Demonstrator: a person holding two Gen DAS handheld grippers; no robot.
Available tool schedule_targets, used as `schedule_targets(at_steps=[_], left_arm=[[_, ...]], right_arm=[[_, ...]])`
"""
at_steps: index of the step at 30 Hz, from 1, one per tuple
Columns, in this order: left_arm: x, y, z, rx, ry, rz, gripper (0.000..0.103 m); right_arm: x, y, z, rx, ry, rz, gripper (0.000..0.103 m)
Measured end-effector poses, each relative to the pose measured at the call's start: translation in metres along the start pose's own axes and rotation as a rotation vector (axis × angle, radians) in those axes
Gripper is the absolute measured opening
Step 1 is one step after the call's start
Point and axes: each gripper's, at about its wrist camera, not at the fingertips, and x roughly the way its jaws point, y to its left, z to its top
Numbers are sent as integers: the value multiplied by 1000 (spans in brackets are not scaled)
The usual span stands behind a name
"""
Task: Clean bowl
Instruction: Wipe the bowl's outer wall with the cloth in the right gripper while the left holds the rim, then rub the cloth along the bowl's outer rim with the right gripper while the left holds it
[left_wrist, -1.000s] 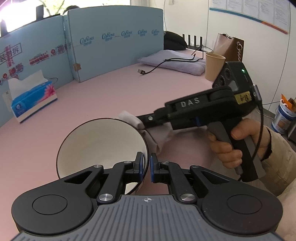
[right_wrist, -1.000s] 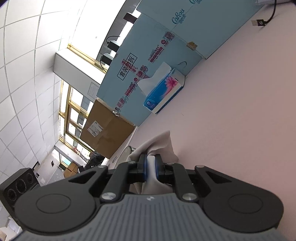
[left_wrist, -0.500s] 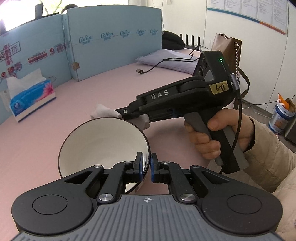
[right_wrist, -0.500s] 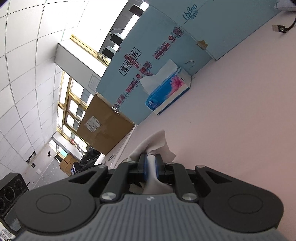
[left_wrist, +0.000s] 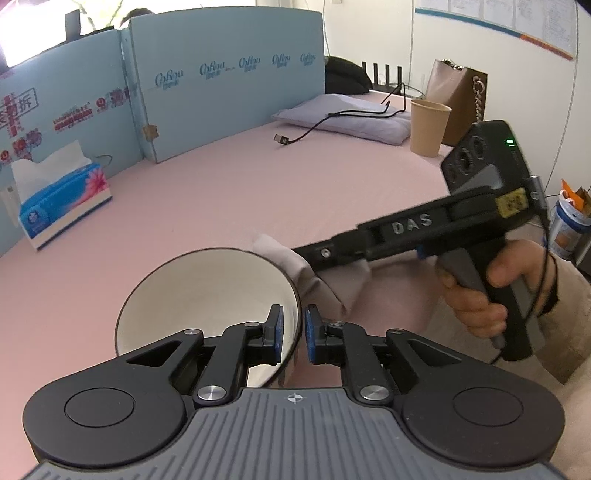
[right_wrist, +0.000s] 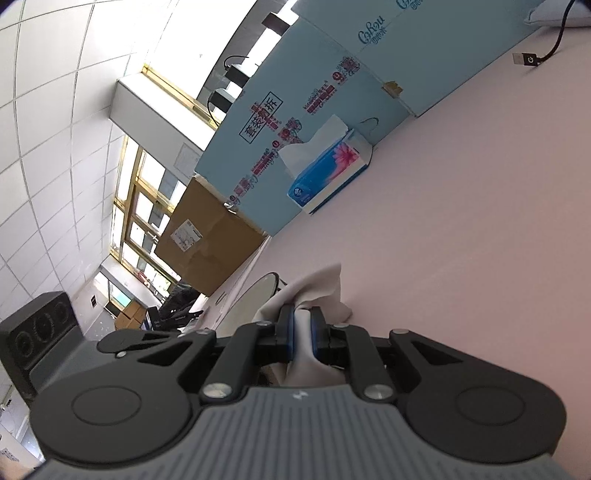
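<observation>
Left gripper (left_wrist: 292, 334) jaws opening since earlier, loosening off bowl (left_wrist: 207, 295) rim, right gripper (right_wrist: 303, 334) pinching cloth (right_wrist: 314, 291), tips hidden.

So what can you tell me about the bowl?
The bowl is round, creamy white inside with a thin dark rim, and looks glazed like ceramic. It is tipped up on its side over the pink table, its opening facing the camera. The left gripper has one pad inside the rim and one outside, and its jaws are opening, with a gap showing on the outer side. A pale cloth, pinched in the right gripper, lies against the bowl's outer right edge. The inside looks clean.
</observation>
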Motion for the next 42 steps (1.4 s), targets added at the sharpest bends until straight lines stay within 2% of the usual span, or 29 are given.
schedule_targets(at_steps=[6, 11, 16, 42], left_arm=[[8, 1, 4, 7, 1, -2, 19], [0, 1, -2, 20, 16, -37, 12], [-5, 0, -7, 23, 32, -37, 11], [-10, 6, -14, 33, 10, -84, 13]], right_arm=[[-2, 1, -3, 19, -25, -13, 13], [2, -3, -4, 46, -31, -14, 13], [8, -3, -2, 50, -32, -11, 13], [49, -2, 22, 33, 42, 12, 13]])
